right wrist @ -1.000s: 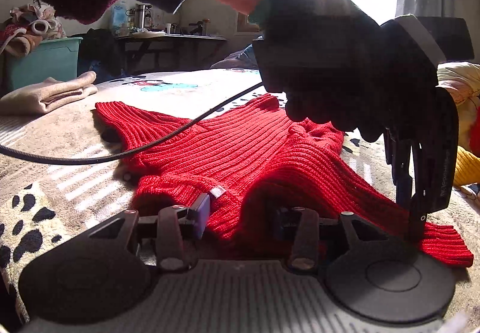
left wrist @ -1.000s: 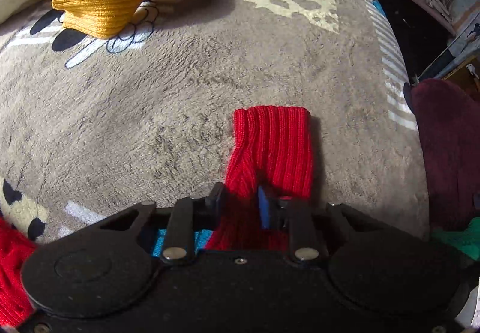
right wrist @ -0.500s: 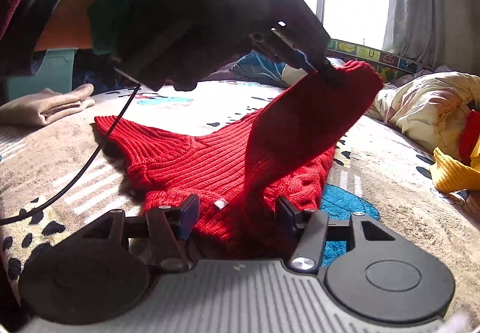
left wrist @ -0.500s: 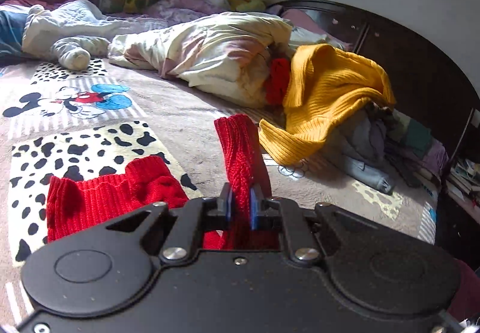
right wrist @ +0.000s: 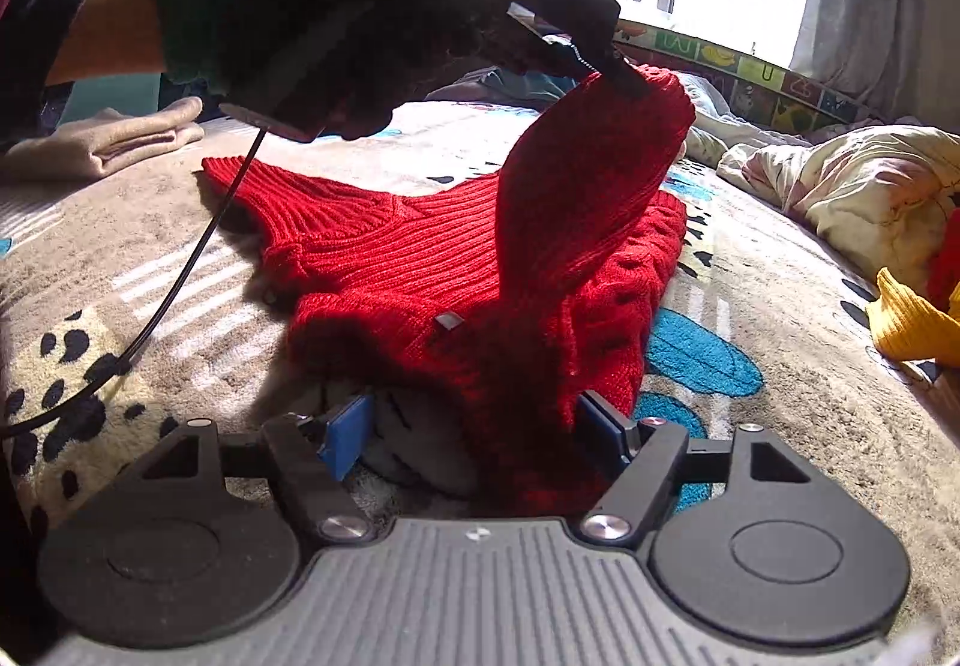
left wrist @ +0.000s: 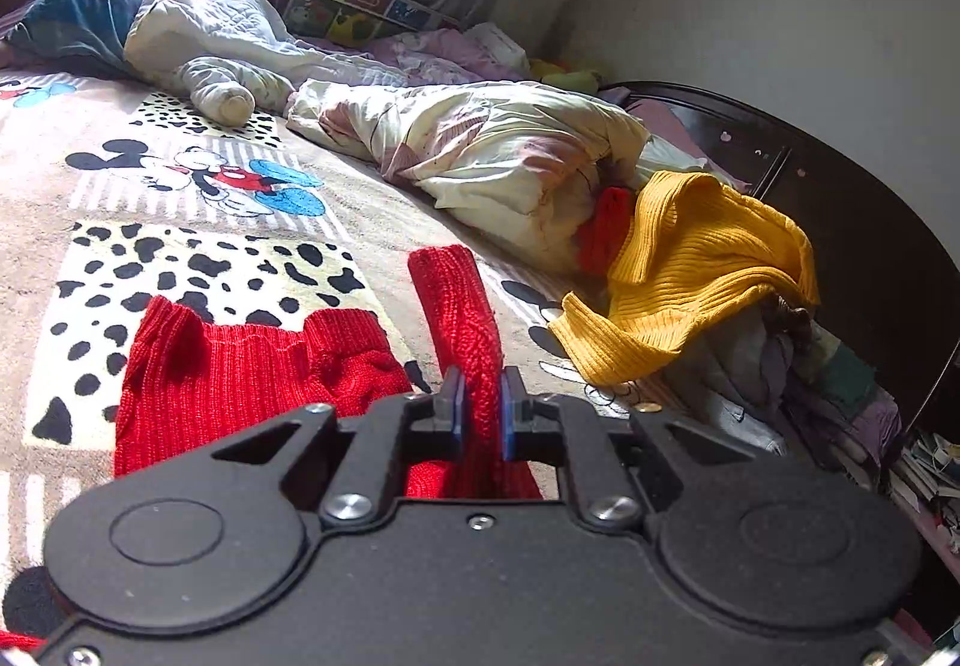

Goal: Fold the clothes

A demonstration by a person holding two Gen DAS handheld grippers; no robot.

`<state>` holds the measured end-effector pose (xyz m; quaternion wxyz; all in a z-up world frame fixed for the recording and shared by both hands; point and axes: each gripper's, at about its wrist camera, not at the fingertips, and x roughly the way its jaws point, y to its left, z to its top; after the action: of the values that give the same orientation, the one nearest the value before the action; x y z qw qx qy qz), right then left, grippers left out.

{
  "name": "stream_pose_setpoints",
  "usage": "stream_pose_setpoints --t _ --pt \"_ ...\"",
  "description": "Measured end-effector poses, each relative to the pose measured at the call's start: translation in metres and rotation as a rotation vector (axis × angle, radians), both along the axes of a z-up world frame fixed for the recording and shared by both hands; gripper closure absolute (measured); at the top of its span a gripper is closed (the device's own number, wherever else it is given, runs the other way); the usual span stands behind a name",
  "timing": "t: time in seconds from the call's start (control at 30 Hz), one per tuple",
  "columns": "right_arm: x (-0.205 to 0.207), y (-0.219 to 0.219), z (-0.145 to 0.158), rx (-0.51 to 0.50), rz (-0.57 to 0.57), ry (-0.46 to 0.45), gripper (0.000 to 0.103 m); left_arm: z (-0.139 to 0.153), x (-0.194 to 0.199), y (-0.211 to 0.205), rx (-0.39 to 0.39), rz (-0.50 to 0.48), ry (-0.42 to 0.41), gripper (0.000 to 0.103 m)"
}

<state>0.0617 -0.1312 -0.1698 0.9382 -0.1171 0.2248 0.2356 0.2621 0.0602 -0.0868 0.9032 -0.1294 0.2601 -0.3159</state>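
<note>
one red sweater (right wrist: 420, 252) lies spread on the patterned blanket (right wrist: 810, 366) of the bed, its ribbed body flat and one sleeve (right wrist: 576, 198) lifted off it in an arc. the left gripper (left wrist: 482, 408) is clamped on that sleeve: in the left wrist view its two blue pads (left wrist: 457, 414) press the red knit from both sides, and the cuff end stands up past the fingertips. in the right wrist view the same gripper shows from outside, held by one black-gloved hand (right wrist: 372, 12) with a green cuff, pinching the sleeve tip above the sweater; one thin black cable (right wrist: 180, 276) hangs from it down across the blanket. the right gripper (right wrist: 474, 441) sits low at the near edge of the sweater, and its jaws have just been opening; they now stand wide apart, with a fold of the red knit between them, close by the right-hand pad, though contact cannot be told, and well clear of the left-hand pad. elsewhere on the bed: one yellow ribbed sweater (left wrist: 690, 276) draped over a dark heap of clothes at the right, one crumpled pale quilt (left wrist: 492, 168) beside it, one white bundle (left wrist: 216, 60) further back near the window, and one folded beige garment (right wrist: 114, 138) at the far left in the right wrist view.
</note>
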Motion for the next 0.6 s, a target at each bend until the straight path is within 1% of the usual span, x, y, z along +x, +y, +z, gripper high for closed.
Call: stream_pose_setpoints --t 0.07,0.17,0.2,0.23,0.27,0.33,0.37,0.43,0.5,0.57,0.6 --pt "0.006 -0.001 0.002 0.033 0.005 0.009 0.028 -0.001 -0.004 0.001 -0.003 0.001 -0.003 0.094" --pt "0.014 -0.003 0.005 0.082 0.013 0.023 0.027 -0.003 -0.001 0.000 -0.014 0.016 -0.002 0.094" --pt "0.018 0.000 -0.003 0.083 0.021 0.076 0.026 -0.004 0.002 0.000 -0.023 0.021 0.003 0.094" --pt "0.017 0.002 -0.006 0.071 0.029 0.083 0.025 -0.006 0.006 -0.002 -0.026 0.028 0.008 0.094" --pt "0.014 0.004 -0.006 0.057 0.036 0.069 0.025 -0.009 0.010 -0.003 -0.029 0.034 0.012 0.094" --pt "0.012 0.001 -0.007 0.071 0.039 0.071 0.024 -0.016 0.017 -0.006 -0.041 0.046 0.024 0.094" --pt "0.012 -0.001 -0.007 0.081 0.040 0.074 0.024 -0.022 0.022 -0.006 -0.061 0.056 0.037 0.094" --pt "0.010 0.002 -0.008 0.060 0.044 0.065 0.024 -0.030 0.029 -0.007 -0.079 0.070 0.050 0.094" --pt "0.009 0.002 -0.008 0.066 0.042 0.068 0.024 -0.039 0.037 -0.008 -0.092 0.084 0.069 0.094" --pt "0.010 -0.001 -0.007 0.087 0.039 0.078 0.024 -0.048 0.045 -0.011 -0.065 0.089 0.098 0.094" --pt "0.012 -0.004 -0.006 0.104 0.038 0.088 0.024 -0.055 0.051 -0.016 -0.024 0.085 0.129 0.094"
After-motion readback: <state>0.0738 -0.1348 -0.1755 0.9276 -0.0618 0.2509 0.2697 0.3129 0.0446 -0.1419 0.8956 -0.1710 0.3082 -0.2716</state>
